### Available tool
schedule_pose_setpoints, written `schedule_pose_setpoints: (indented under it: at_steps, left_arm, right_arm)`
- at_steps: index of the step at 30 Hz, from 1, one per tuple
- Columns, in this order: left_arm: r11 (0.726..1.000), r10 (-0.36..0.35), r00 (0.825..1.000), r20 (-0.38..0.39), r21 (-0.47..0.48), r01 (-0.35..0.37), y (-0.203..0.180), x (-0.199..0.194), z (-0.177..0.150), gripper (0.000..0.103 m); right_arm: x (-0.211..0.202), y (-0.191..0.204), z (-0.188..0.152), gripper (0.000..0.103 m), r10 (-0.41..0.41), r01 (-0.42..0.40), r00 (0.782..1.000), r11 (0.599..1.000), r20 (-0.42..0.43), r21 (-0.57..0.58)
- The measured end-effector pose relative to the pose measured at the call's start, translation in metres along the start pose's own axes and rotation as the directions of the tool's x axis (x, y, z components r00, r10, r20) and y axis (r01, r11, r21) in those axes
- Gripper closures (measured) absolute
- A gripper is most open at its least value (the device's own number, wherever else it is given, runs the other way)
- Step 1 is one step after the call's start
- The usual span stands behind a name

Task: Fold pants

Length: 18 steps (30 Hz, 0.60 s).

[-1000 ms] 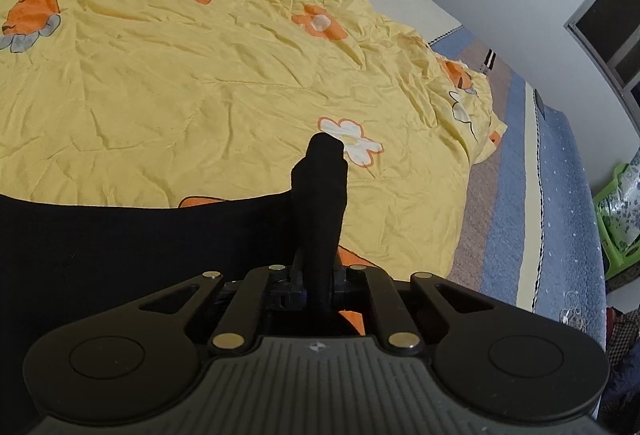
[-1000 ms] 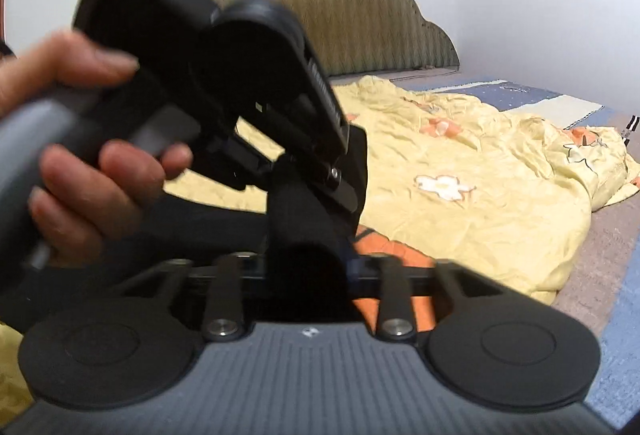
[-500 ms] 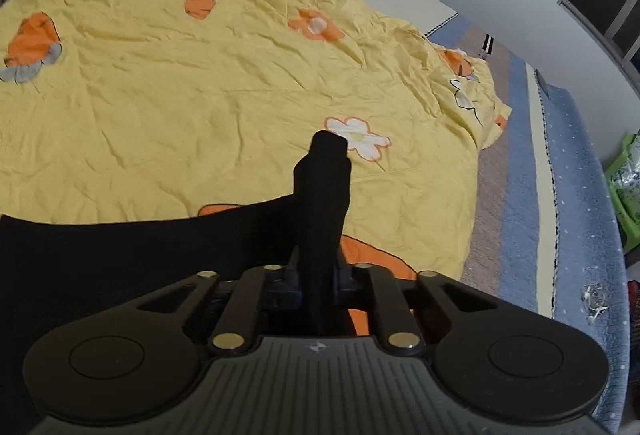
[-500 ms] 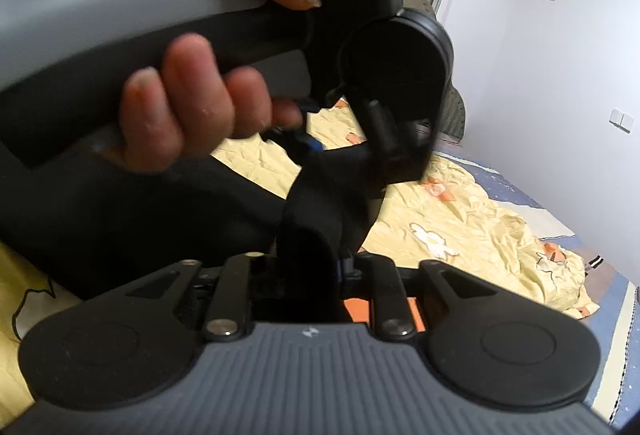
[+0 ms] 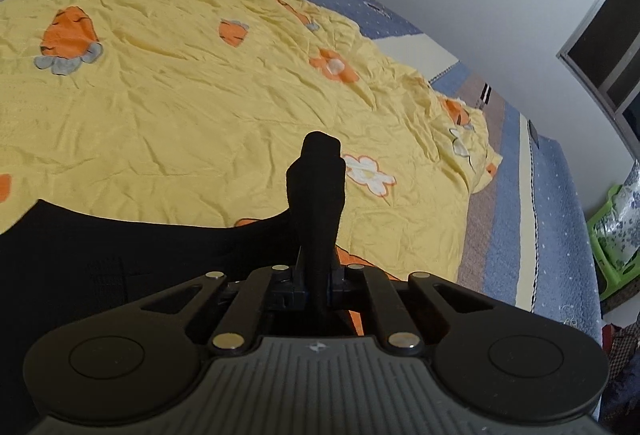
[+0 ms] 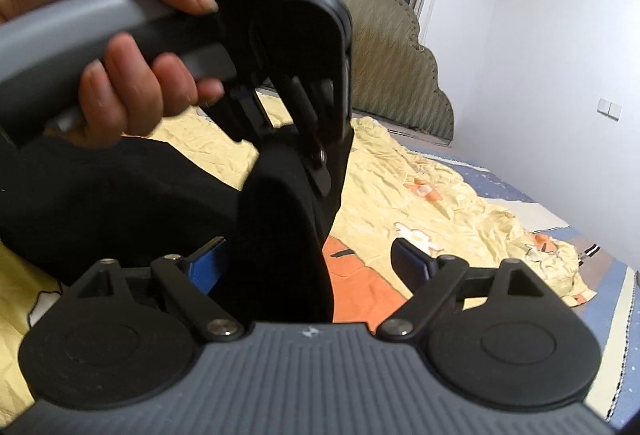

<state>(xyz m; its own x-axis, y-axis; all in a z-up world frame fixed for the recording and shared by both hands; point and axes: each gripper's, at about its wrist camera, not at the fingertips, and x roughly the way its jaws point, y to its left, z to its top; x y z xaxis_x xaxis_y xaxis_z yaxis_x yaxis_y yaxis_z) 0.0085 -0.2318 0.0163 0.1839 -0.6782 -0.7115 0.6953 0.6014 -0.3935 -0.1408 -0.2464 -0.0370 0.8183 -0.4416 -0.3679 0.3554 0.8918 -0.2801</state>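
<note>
Pants (image 5: 120, 267) clamped in left gripper (image 5: 318, 211) above yellow quilt (image 5: 180, 95); right gripper (image 6: 308, 263) spread wide, cloth between.

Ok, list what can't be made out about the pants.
Pants outline: left wrist view, cut off at the left edge and behind the left gripper body.
Which pants end is clamped: plain black, no detail in either view.
Right gripper, one pad: right wrist view, partly behind hanging cloth, blurred.
</note>
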Motion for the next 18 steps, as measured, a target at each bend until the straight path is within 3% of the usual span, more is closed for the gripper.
schedule_pose_setpoints:
  at_steps: [7, 12, 15, 17, 18]
  left_arm:
    - [0.996, -0.009, 0.999, 0.042, -0.085, 0.013, 0.034, -0.035, 0.000, 0.097]
    - [0.990, -0.014, 0.998, 0.060, -0.140, 0.022, 0.055, -0.051, -0.004, 0.097]
    - [0.985, -0.024, 0.998, 0.062, -0.170, 0.035, 0.065, -0.056, -0.007, 0.097]
    - [0.982, -0.023, 0.997, 0.069, -0.184, 0.035, 0.073, -0.060, -0.009, 0.097]
    - [0.981, -0.022, 0.997, 0.072, -0.192, 0.036, 0.077, -0.062, -0.010, 0.097]
  right_arm:
    - [0.013, 0.010, 0.008, 0.012, 0.061, -0.061, 0.998, 0.998, 0.023, -0.018]
    - [0.027, 0.021, 0.014, 0.017, 0.123, -0.122, 0.992, 0.992, 0.022, -0.038]
    - [0.036, 0.035, 0.018, 0.037, 0.126, -0.124, 0.992, 0.988, 0.017, -0.090]
    - [0.040, 0.044, 0.017, 0.059, 0.111, -0.107, 0.994, 0.985, 0.022, -0.135]
    - [0.044, 0.047, 0.017, 0.062, 0.102, -0.097, 0.994, 0.983, 0.029, -0.157]
